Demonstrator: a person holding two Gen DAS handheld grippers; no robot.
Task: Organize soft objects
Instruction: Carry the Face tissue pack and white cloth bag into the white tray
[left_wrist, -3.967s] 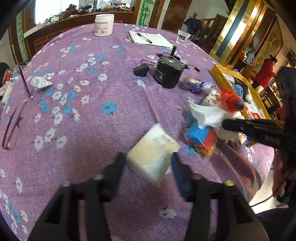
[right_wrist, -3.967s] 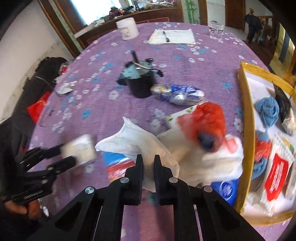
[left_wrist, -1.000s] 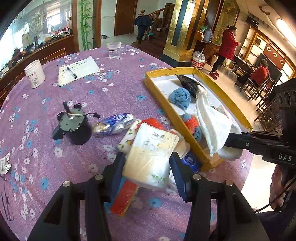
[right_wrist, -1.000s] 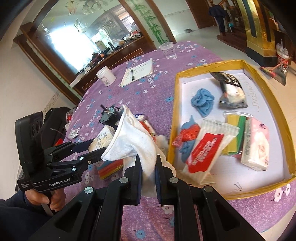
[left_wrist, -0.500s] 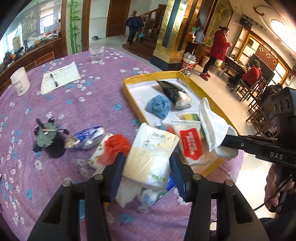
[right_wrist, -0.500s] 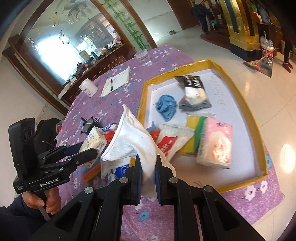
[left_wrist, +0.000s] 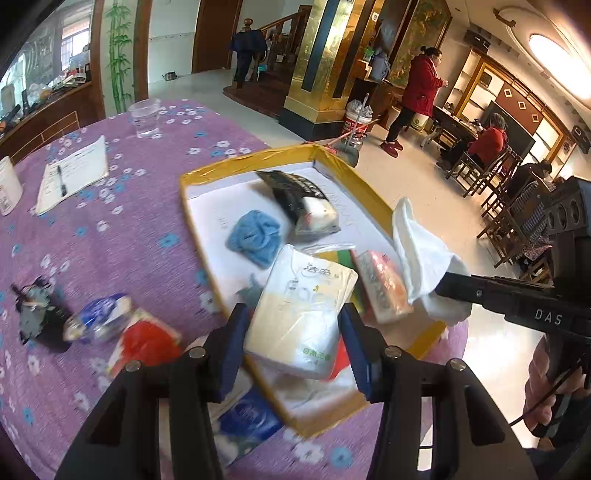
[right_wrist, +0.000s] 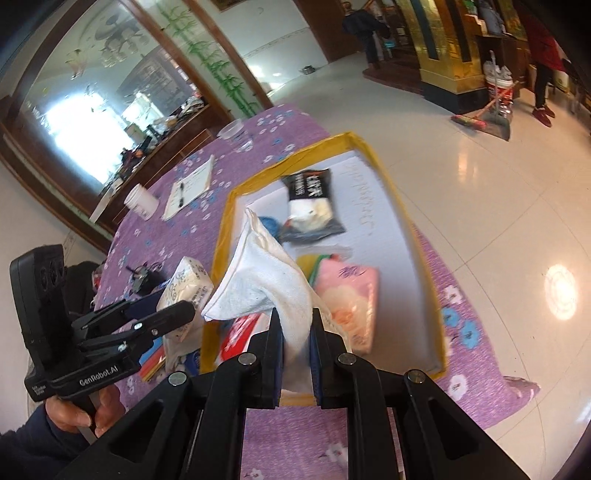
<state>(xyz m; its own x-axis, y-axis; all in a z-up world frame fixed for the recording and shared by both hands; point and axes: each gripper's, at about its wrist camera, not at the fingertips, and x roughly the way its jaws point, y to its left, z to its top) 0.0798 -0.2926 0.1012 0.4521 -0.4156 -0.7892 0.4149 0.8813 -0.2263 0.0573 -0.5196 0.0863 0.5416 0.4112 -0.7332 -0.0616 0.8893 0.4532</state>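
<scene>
My left gripper (left_wrist: 293, 341) is shut on a white tissue pack (left_wrist: 301, 315), held in the air over the near corner of the yellow-rimmed tray (left_wrist: 236, 164). My right gripper (right_wrist: 297, 334) is shut on a white cloth (right_wrist: 264, 277) that stands up from its jaws, above the tray's near end (right_wrist: 428, 288). In the left wrist view the cloth (left_wrist: 417, 251) hangs at the tray's right side. Inside the tray lie a blue cloth (left_wrist: 253, 236), a black-and-white packet (left_wrist: 306, 205) and a pink tissue pack (right_wrist: 349, 297).
On the purple flowered tablecloth (left_wrist: 122, 236) left of the tray lie a red bag (left_wrist: 146, 339), a blue-white packet (left_wrist: 99, 319) and a small black device (left_wrist: 38, 314). Farther back are a notepad with pen (left_wrist: 72, 173) and a clear cup (left_wrist: 146, 116). People stand and sit by furniture at right.
Both grippers have carried their loads sideways from above the loose pile to over the tray. The tissue pack and the white cloth stay gripped as before.
</scene>
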